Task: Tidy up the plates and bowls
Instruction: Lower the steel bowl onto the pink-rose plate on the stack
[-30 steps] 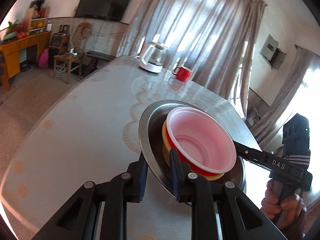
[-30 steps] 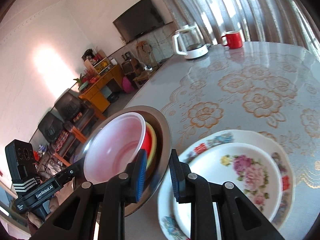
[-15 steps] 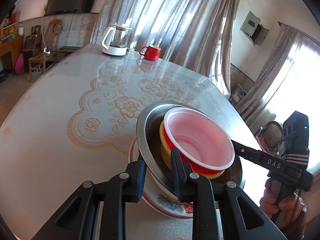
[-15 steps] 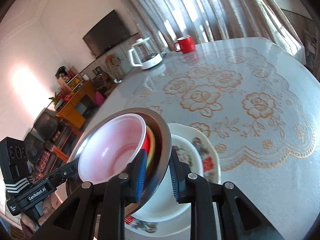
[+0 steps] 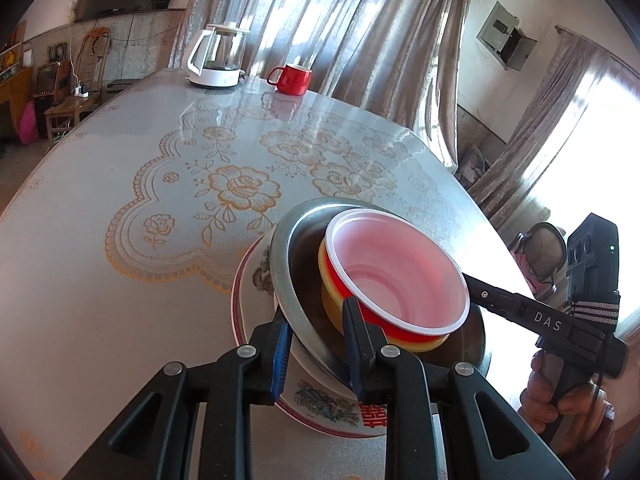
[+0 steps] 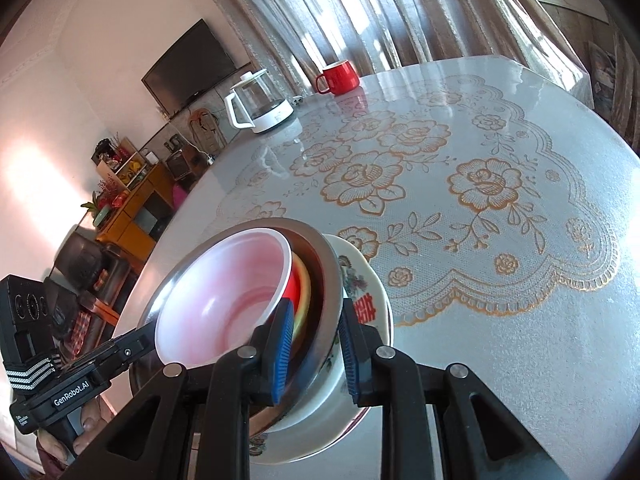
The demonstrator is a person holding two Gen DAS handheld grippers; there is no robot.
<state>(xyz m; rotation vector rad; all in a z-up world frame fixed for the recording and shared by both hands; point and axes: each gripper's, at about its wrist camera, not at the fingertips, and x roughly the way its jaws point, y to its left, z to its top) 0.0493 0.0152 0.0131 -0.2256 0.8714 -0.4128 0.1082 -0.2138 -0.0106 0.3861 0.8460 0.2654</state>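
Observation:
A steel bowl (image 5: 296, 280) holds a yellow bowl (image 5: 332, 304), a red bowl (image 5: 372, 316) and a white plastic bowl (image 5: 400, 272) nested inside. My left gripper (image 5: 316, 340) is shut on the steel bowl's near rim. My right gripper (image 6: 316, 344) is shut on the opposite rim (image 6: 330, 280). The stack sits in or just above a floral china plate (image 5: 256, 280), also seen in the right wrist view (image 6: 372, 292); contact is hidden.
A white electric kettle (image 5: 216, 56) and a red mug (image 5: 292, 79) stand at the table's far end. The table (image 5: 120, 160) has a lace-pattern cover. Its edge lies close on the right (image 5: 500, 248). Curtains and furniture stand beyond.
Both grippers have carried the bowl stack across the table and lowered it over the floral plate. The grips on the steel rim have not changed.

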